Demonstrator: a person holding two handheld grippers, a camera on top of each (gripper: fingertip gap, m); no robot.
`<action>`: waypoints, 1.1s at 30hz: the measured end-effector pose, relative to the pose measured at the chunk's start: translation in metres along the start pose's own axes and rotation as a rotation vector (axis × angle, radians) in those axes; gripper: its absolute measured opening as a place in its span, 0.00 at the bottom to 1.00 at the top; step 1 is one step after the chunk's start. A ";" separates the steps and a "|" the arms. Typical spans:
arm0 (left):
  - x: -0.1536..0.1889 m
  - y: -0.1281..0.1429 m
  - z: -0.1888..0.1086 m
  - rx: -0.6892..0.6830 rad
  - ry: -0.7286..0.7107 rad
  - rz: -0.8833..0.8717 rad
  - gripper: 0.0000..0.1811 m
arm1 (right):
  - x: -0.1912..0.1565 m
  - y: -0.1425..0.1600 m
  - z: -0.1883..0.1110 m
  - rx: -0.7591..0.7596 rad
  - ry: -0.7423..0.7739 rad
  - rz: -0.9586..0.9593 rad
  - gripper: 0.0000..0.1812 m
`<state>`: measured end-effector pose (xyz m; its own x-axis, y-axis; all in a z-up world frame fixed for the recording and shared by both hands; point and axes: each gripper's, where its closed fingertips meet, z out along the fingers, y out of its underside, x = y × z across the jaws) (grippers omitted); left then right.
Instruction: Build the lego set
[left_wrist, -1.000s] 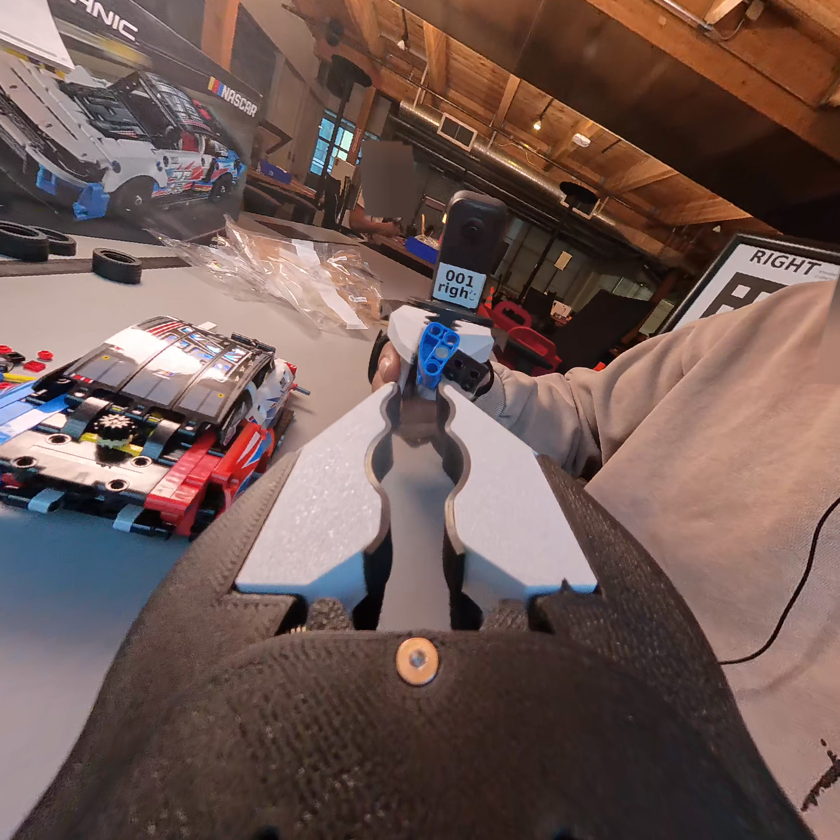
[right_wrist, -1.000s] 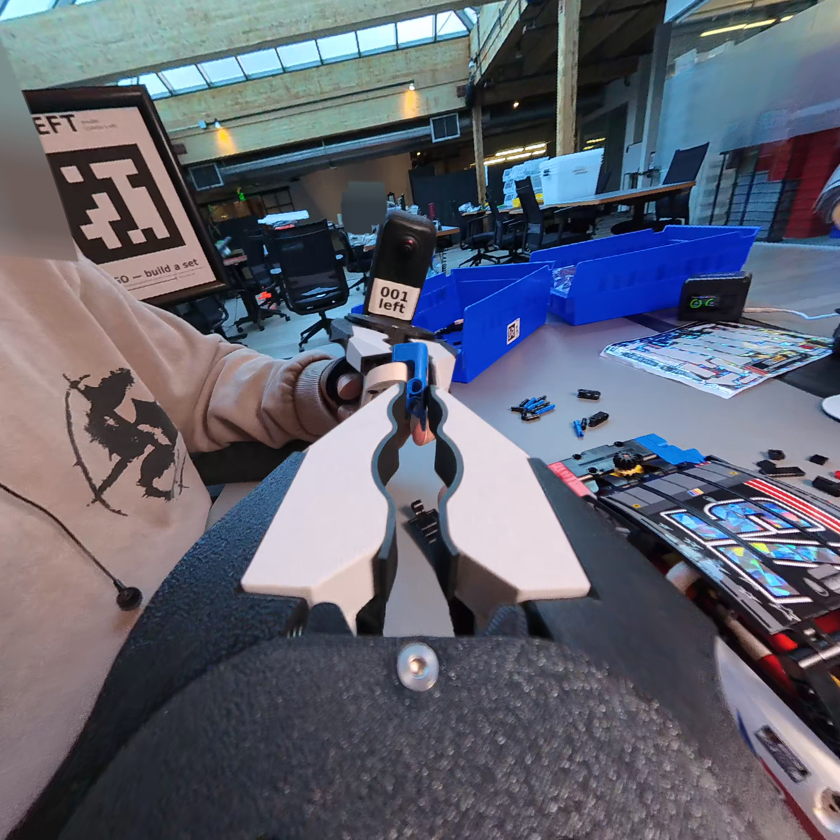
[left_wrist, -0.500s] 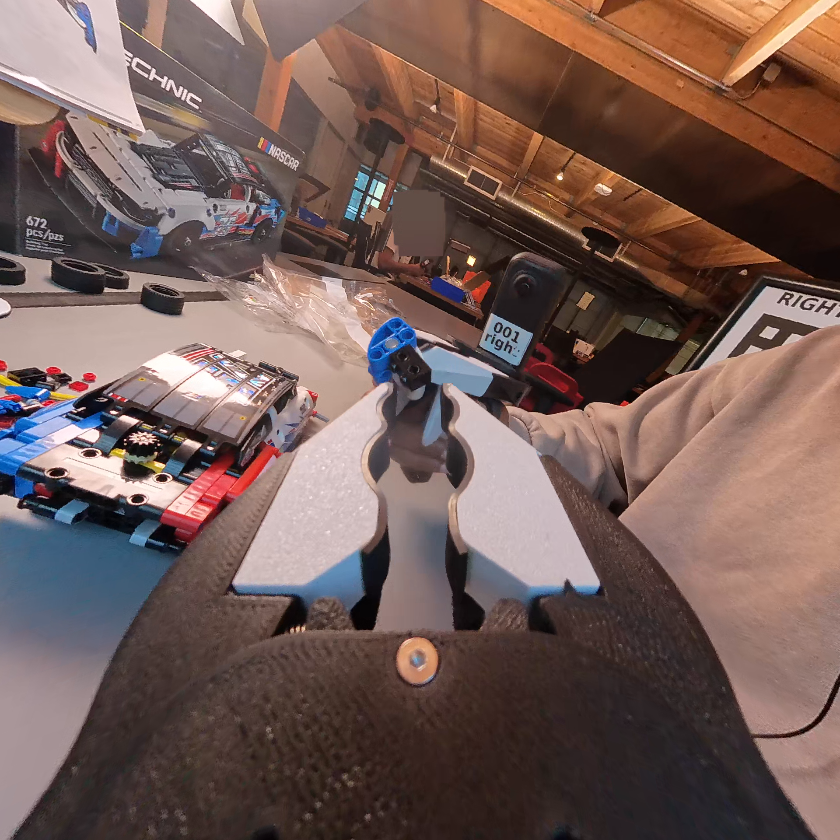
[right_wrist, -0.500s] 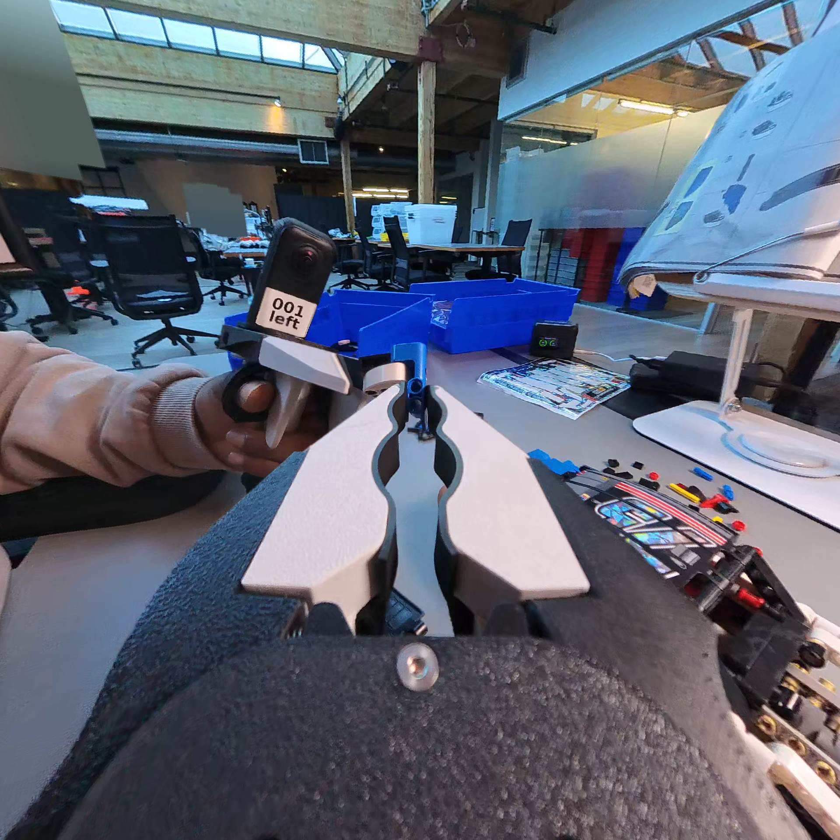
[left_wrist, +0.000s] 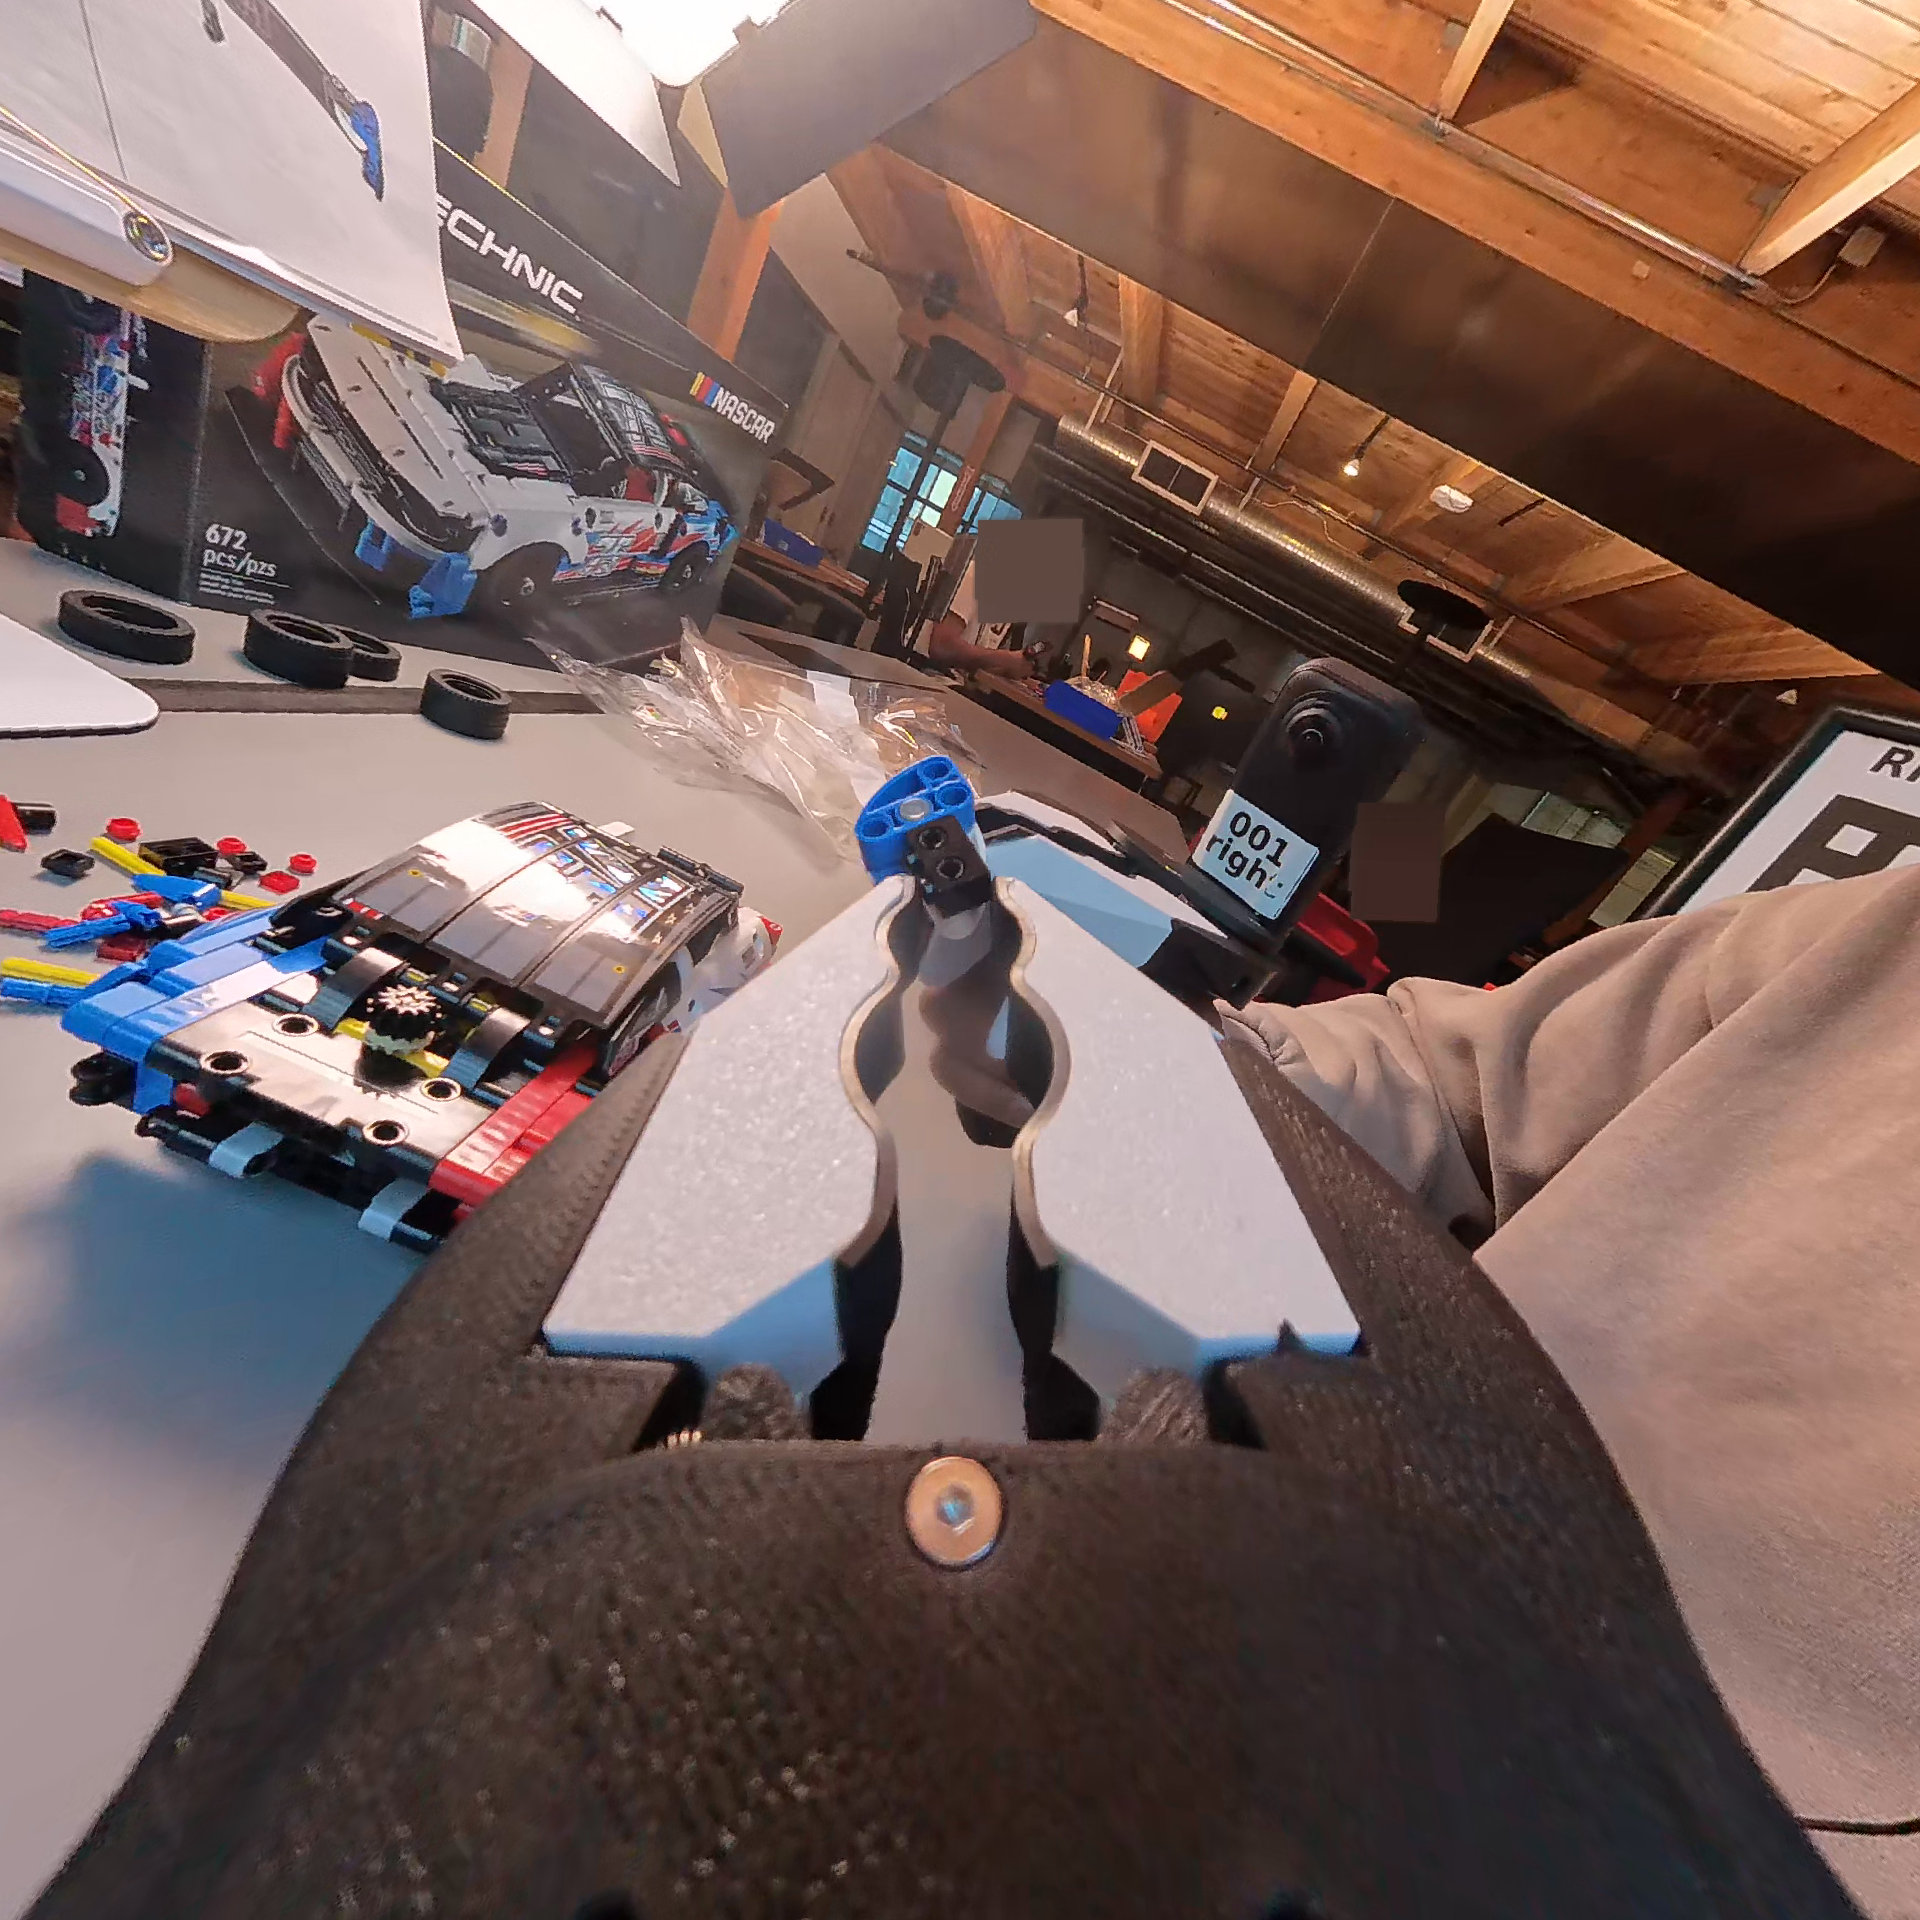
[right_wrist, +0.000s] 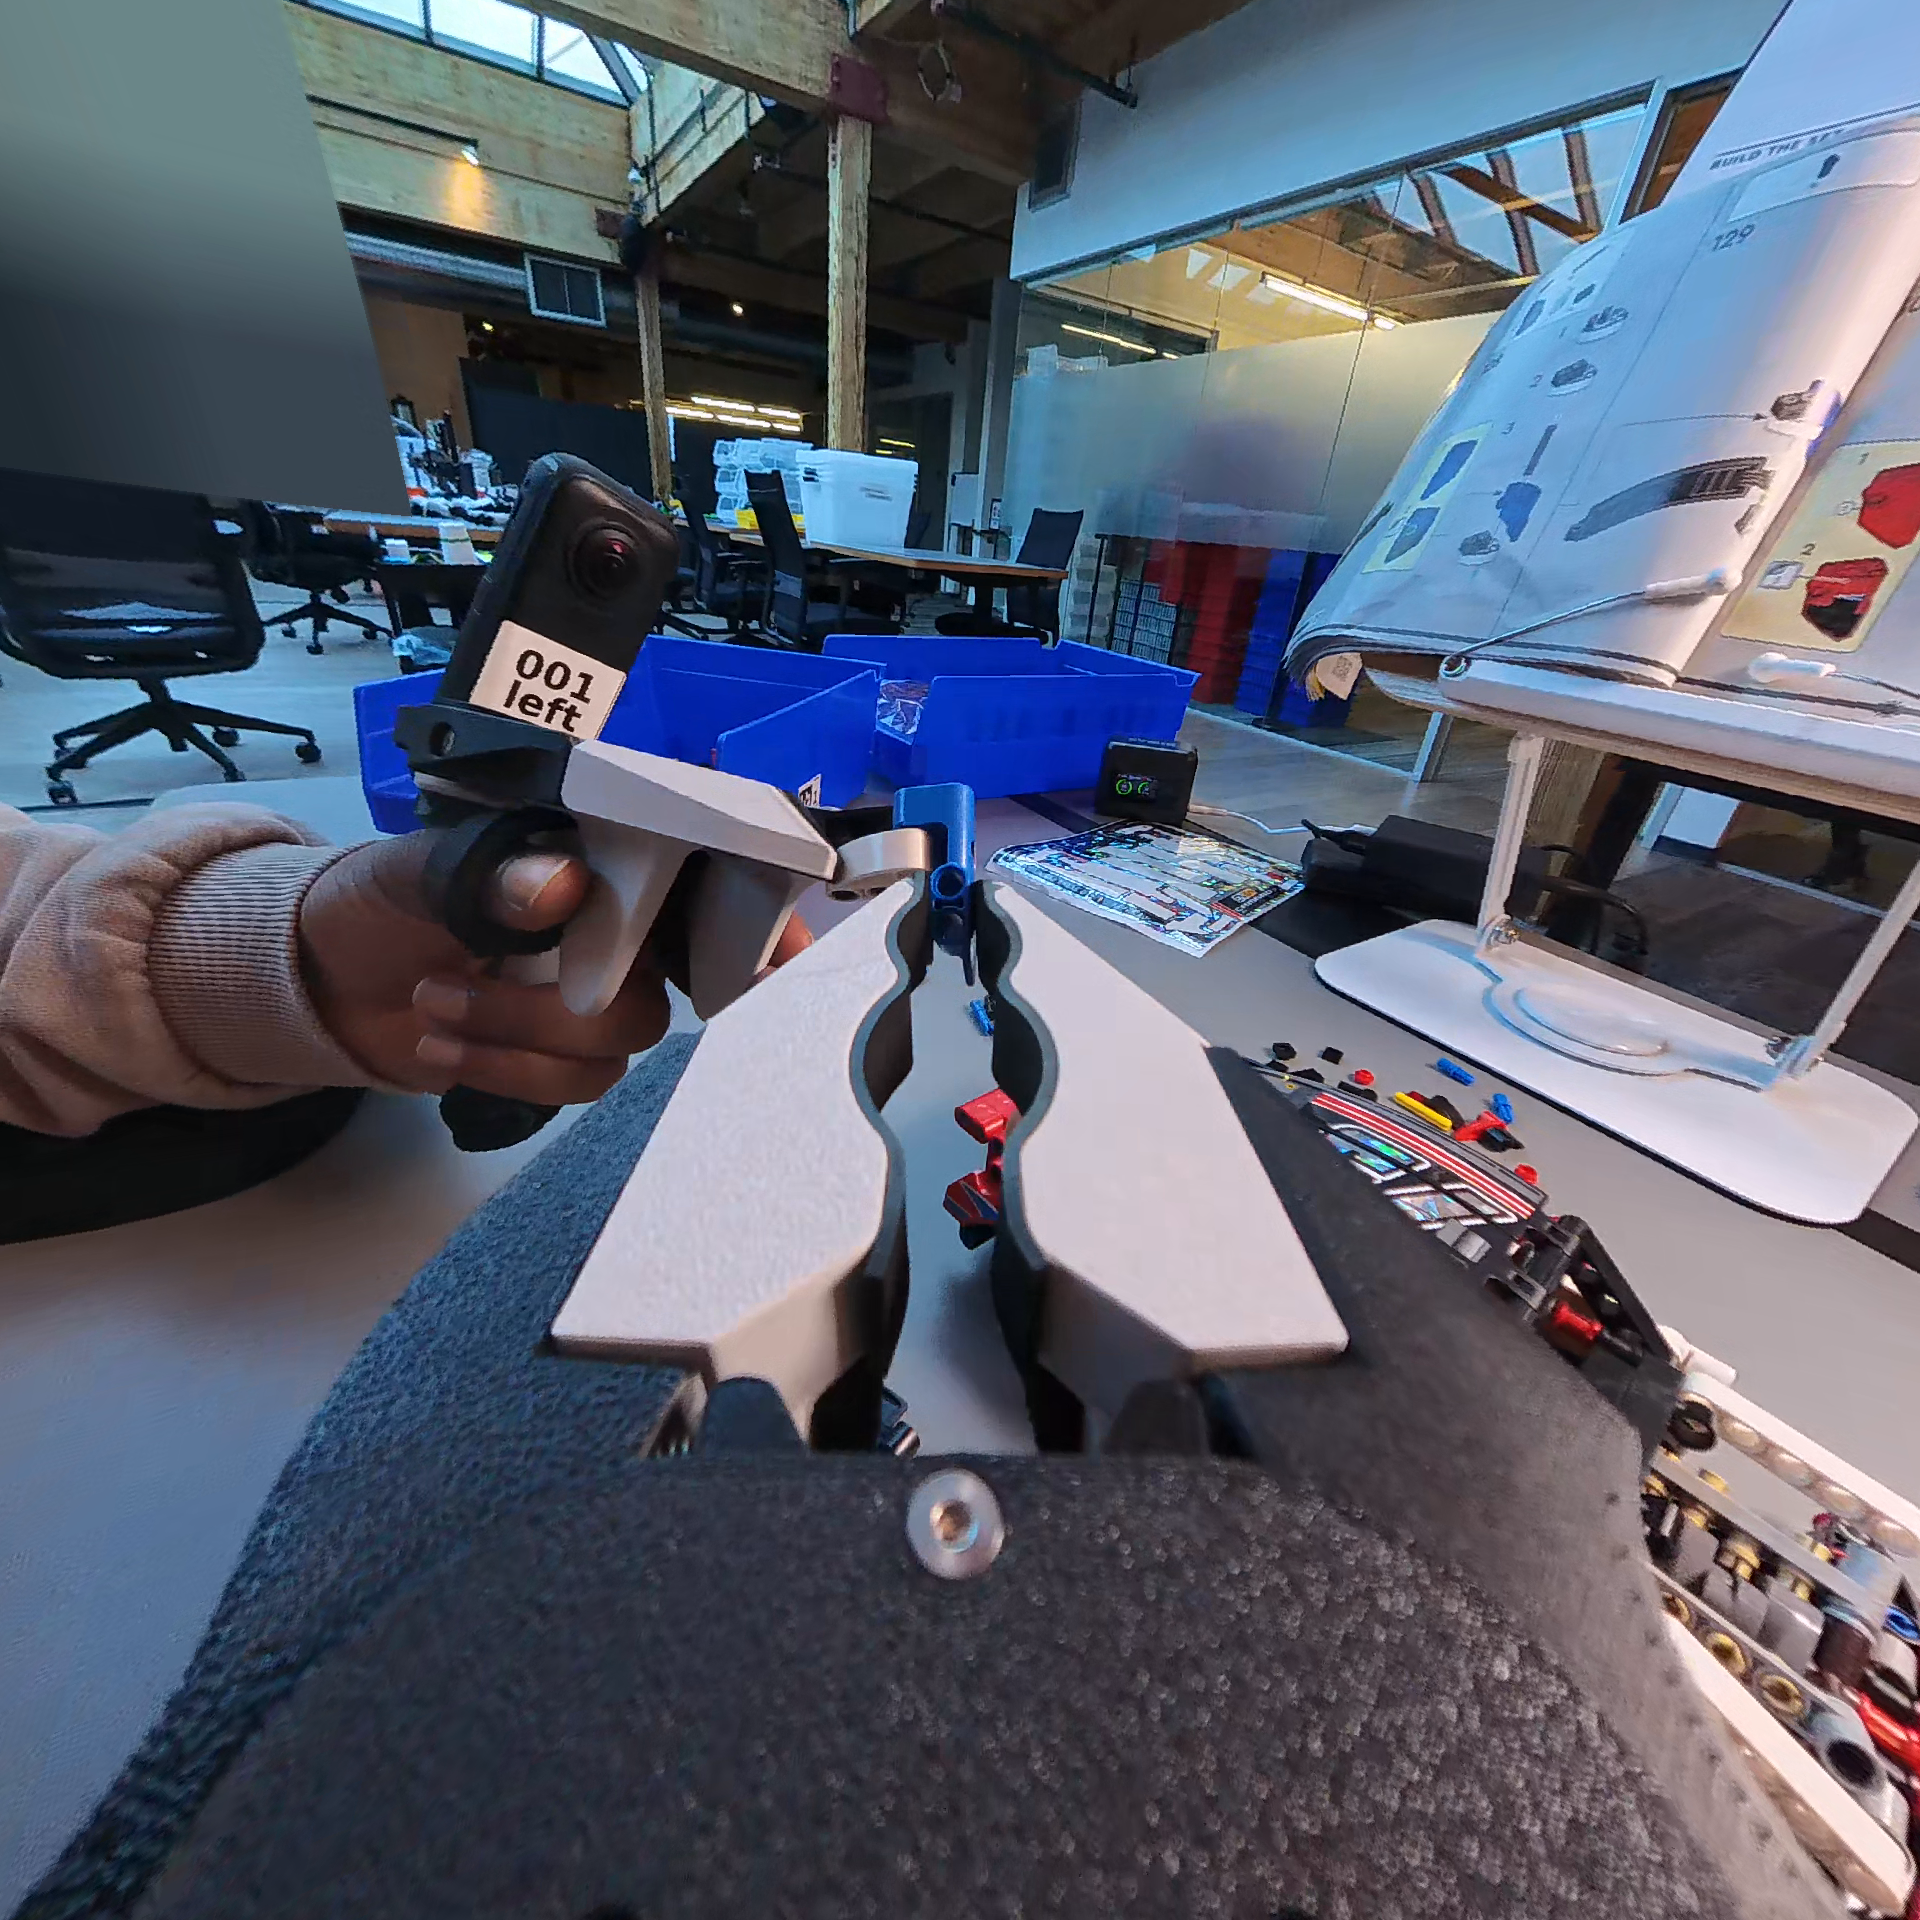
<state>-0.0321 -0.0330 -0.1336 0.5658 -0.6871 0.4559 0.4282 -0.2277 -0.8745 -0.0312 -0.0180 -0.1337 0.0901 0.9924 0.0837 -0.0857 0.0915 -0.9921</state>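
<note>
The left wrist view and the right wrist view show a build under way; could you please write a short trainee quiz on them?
1. True or false: loose black tyres lie on the table in front of the set's box.
2. What do the left claw and the right claw meet on? A) a yellow axle B) a small blue and black piece C) a tyre
3. Fill in: the instruction booklet rests on a white ____.
Key: 1 true; 2 B; 3 stand.
</note>
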 end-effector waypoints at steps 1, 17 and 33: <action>0.000 0.000 0.000 0.000 -0.002 -0.002 0.05 | 0.000 0.000 0.000 0.002 0.004 -0.003 0.03; -0.001 0.003 -0.002 -0.037 0.006 -0.003 0.06 | -0.008 0.003 0.001 -0.019 0.015 -0.135 0.04; 0.037 0.045 -0.014 -0.319 0.254 0.223 0.06 | -0.055 0.018 -0.032 -0.188 -0.560 0.082 0.09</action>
<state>-0.0019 -0.0779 -0.1582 0.4115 -0.8816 0.2310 0.0556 -0.2288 -0.9719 -0.0062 -0.0737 -0.1589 -0.4507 0.8927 -0.0078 0.1110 0.0474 -0.9927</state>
